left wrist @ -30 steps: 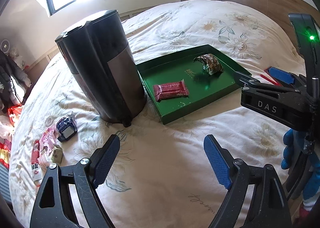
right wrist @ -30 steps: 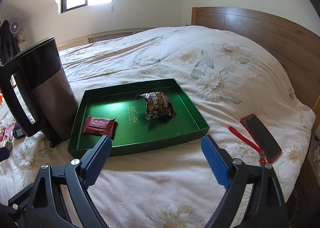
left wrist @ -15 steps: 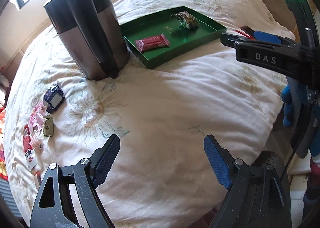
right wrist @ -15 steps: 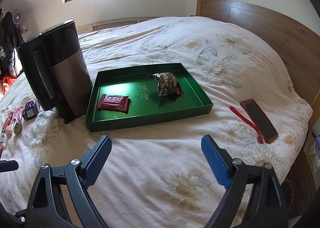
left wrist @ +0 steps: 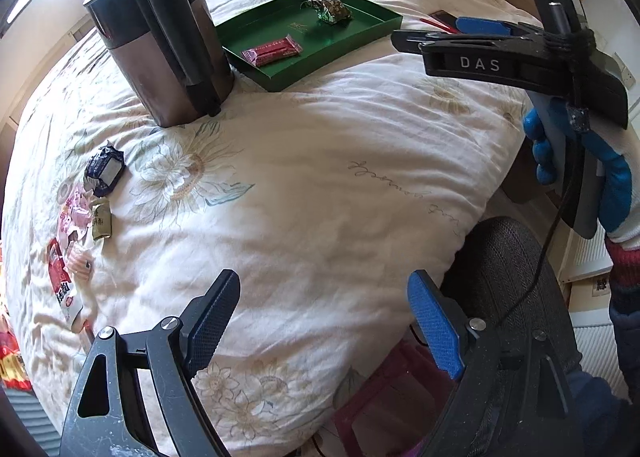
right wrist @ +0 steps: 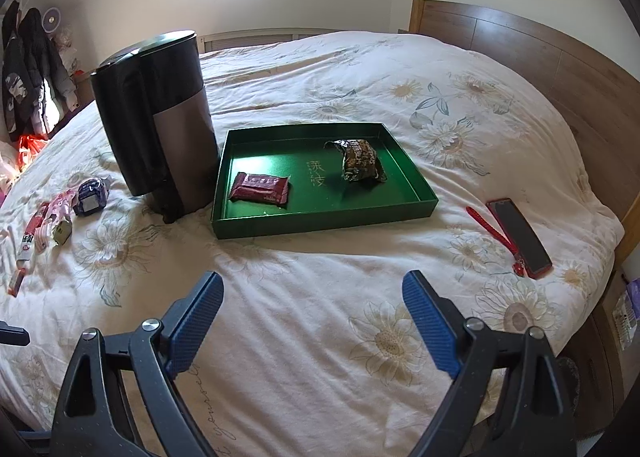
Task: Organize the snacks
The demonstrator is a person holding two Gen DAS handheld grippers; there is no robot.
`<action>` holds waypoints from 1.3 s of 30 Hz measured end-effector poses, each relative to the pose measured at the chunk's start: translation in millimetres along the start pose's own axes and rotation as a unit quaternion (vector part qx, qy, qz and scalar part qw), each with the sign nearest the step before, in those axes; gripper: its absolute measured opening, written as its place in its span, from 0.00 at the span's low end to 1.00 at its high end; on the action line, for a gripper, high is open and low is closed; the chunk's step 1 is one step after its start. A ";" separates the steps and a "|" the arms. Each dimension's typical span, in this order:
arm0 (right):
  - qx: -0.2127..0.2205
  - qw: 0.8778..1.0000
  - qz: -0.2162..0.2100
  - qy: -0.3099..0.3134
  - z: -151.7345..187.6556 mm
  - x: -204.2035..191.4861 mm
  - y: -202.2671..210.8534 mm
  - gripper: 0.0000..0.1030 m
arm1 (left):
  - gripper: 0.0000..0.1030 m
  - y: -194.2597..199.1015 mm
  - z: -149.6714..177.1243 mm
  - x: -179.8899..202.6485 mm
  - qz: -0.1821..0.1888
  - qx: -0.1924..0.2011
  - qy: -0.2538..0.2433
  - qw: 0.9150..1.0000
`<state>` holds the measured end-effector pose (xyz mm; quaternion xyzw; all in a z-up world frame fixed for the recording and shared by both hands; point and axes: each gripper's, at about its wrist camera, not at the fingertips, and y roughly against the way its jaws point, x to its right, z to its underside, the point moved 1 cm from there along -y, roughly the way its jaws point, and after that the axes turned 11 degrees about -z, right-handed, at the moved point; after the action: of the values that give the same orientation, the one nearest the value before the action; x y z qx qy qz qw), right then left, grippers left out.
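A green tray [right wrist: 320, 219] [left wrist: 280, 79] lies on the flowered bedspread. In it are a dark red snack bar [right wrist: 260, 187] [left wrist: 272, 51] and a crumpled brown wrapper snack [right wrist: 360, 160] [left wrist: 329, 9]. Loose snacks lie at the bed's left side: a dark blue packet [left wrist: 105, 171] [right wrist: 91, 193], pink packets [left wrist: 72, 213], a small olive packet [left wrist: 101, 221] and a red-white stick [left wrist: 62, 285]. My left gripper [left wrist: 323, 315] hangs open over the bed's near edge, with nothing between its fingers. My right gripper [right wrist: 312, 317] is open and empty, short of the tray.
A tall black kettle [right wrist: 156, 117] [left wrist: 160, 53] stands left of the tray. A red phone [right wrist: 518, 235] with a red strap lies at the right. A wooden headboard [right wrist: 560, 69] runs behind. A blue-gloved hand [left wrist: 580, 169] holds the right gripper's handle.
Both grippers have drawn back from the tray toward the bed's near edge. The left view now looks more steeply down and takes in the loose snacks at the left. Both stay open.
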<state>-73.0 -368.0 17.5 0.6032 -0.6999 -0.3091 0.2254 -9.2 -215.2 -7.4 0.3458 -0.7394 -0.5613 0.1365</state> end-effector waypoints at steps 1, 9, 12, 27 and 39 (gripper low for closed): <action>-0.002 1.000 -0.001 0.003 0.7 -2.5 1.1 1.00 | 0.80 1.7 4.6 -0.7 0.002 -0.004 -0.004 1.000; -0.019 0.999 -0.011 0.026 7.3 -28.4 5.1 1.00 | 0.80 10.7 40.0 -0.6 0.020 -0.030 -0.018 0.999; -0.024 0.999 -0.014 0.035 8.5 -37.5 6.2 1.00 | 0.79 12.4 50.9 1.6 0.032 -0.036 -0.023 0.999; -0.035 0.998 -0.019 0.056 19.9 -58.5 18.4 1.00 | 0.80 20.2 81.4 9.4 0.042 -0.041 -0.035 0.998; -0.037 0.996 -0.030 0.069 24.9 -72.9 28.1 1.00 | 0.80 29.7 93.1 10.0 0.039 -0.038 -0.028 0.998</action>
<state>-97.5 -290.0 23.9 0.6352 -0.6520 -0.2994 0.2859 -82.0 -149.6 -12.8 0.2952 -0.7342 -0.5926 0.1502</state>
